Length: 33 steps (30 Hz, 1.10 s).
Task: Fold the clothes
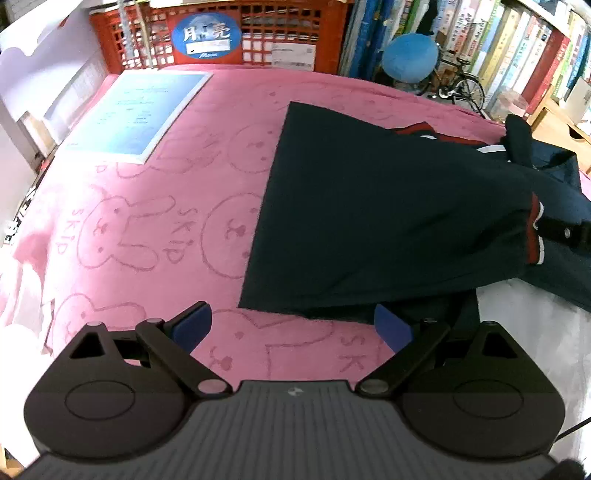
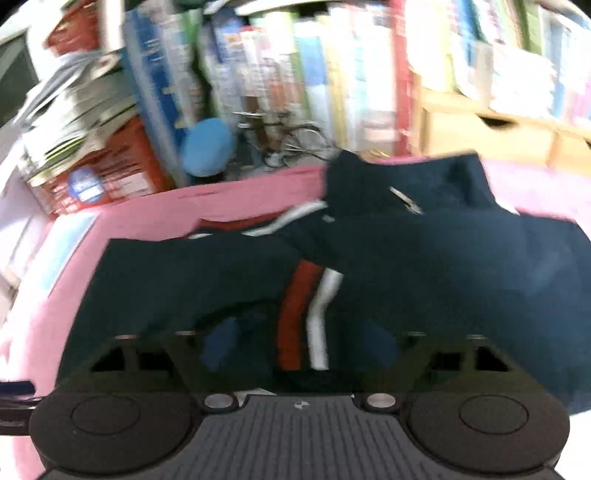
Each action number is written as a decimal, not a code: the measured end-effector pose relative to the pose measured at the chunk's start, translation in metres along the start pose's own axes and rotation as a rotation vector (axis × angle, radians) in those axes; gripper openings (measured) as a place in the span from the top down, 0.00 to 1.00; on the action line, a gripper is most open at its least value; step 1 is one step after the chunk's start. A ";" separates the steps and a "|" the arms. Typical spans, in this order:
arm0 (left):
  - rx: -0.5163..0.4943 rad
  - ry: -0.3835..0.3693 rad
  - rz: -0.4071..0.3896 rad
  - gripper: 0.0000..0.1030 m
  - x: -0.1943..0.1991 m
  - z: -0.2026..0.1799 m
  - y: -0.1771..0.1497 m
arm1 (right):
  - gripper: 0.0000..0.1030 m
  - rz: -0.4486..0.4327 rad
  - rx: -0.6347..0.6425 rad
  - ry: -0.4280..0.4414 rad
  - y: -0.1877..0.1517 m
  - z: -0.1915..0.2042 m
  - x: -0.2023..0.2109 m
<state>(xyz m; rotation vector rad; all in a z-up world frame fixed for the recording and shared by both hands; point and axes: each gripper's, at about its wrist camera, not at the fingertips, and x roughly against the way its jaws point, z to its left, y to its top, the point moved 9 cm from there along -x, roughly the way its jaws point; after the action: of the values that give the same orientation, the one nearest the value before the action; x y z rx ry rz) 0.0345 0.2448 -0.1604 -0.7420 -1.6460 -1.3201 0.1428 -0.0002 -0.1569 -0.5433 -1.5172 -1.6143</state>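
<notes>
1. Pink cloth (image 1: pixel 155 229) printed with rabbits and the word "SKIP" covers the table; bookshelves (image 1: pixel 524 55) line the far side.
2. One navy shirt (image 1: pixel 369 221) lies on the cloth, right of centre in the left wrist view. Its long axis runs from a straight edge on the left toward the collar (image 1: pixel 519 142) at the far right.
3. Red and white trim (image 1: pixel 535 232) shows at two places: a cuff at the right edge of the shirt and a band near the collar.
4. The left gripper (image 1: pixel 293 326) hovers over bare cloth just short of the shirt's near edge. Its jaws stand wide with nothing between them; the right blue pad (image 1: pixel 393 328) sits at the fabric's near edge.
5. The right gripper (image 2: pixel 301 347) is low over the shirt (image 2: pixel 461 277), with the trim (image 2: pixel 306 321) running between its fingers. That view is blurred; the jaws look parted, and whether they pinch fabric cannot be told.
6. One white-bordered blue sheet (image 1: pixel 138 114) lies on the cloth at the far left, well apart from the shirt.
7. Behind the table stand one red crate (image 1: pixel 229 33) with a blue label, one blue ball (image 1: pixel 410 57) and one small bicycle model (image 1: pixel 461 86).
8. White fabric (image 1: pixel 532 354) lies at the near right, beside the shirt.
</notes>
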 end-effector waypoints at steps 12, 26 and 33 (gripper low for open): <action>0.012 0.011 -0.003 0.07 0.005 0.002 0.001 | 0.86 0.047 -0.052 0.094 0.009 0.006 0.019; 0.005 -0.010 -0.045 0.07 0.007 -0.017 0.015 | 0.86 -0.195 0.087 -0.172 0.066 -0.075 0.110; -0.074 -0.044 -0.027 0.06 -0.006 -0.057 0.013 | 0.86 -0.198 0.085 -0.325 0.057 -0.160 0.123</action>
<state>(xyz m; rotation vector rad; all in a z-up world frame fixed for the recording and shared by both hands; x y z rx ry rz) 0.0629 0.1932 -0.1569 -0.8004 -1.6544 -1.3990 0.1560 -0.1824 -0.0543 -0.6480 -1.9229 -1.6585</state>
